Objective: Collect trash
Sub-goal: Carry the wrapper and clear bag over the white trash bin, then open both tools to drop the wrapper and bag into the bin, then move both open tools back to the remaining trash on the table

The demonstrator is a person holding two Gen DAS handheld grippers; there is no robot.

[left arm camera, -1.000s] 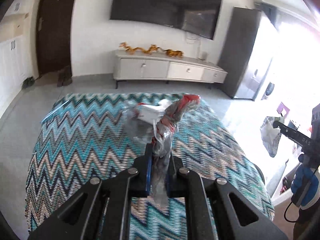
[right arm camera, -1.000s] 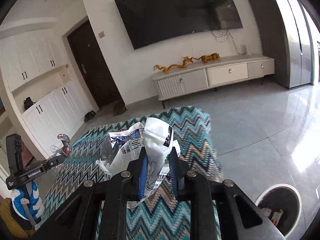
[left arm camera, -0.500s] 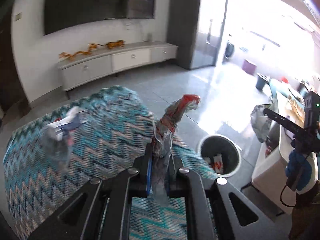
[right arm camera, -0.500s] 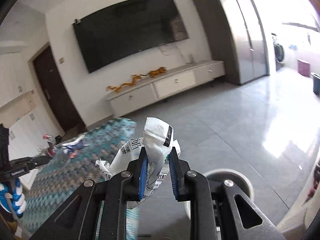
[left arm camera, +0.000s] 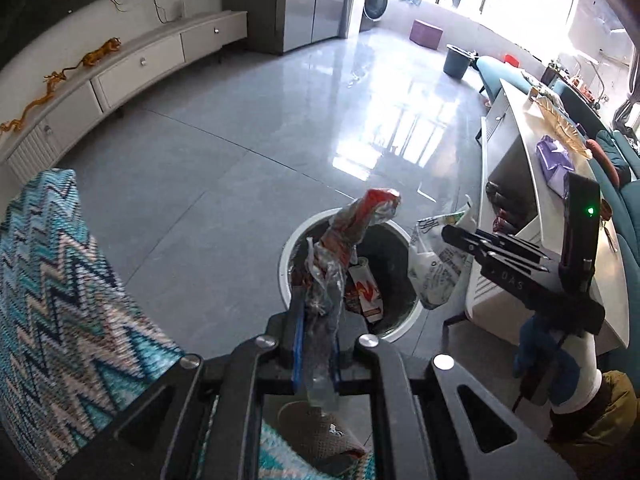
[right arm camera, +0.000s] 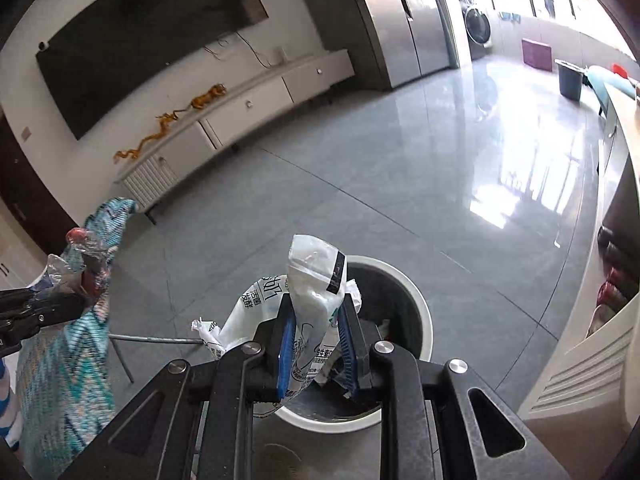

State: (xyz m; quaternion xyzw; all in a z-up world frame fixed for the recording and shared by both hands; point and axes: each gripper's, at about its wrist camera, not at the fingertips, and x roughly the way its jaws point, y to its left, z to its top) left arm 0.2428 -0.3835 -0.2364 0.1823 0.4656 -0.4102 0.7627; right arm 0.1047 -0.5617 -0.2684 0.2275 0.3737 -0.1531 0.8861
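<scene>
My left gripper [left arm camera: 317, 322] is shut on a crumpled clear and red wrapper [left arm camera: 352, 236] and holds it above the near rim of a round white trash bin [left arm camera: 288, 248] with a dark inside and some trash in it. My right gripper [right arm camera: 316, 320] is shut on a white printed plastic bag [right arm camera: 316, 276] and holds it over the same bin [right arm camera: 424, 320]. In the left wrist view the right gripper [left arm camera: 452, 236] and its bag [left arm camera: 434, 272] hang at the bin's right edge. In the right wrist view the left gripper [right arm camera: 86, 300] and its wrapper [right arm camera: 84, 256] sit at far left.
A zigzag teal cloth covers the table [left arm camera: 52, 300] at left, with a metal leg [right arm camera: 120, 356] showing. A white cabinet [left arm camera: 520, 184] stands right of the bin. A TV console [right arm camera: 248, 108] lines the far wall. A slipper [left arm camera: 320, 436] lies on the floor below the left gripper.
Both grippers swung right and down from the table toward the floor bin, still holding their trash. The bin is now directly below and ahead of both.
</scene>
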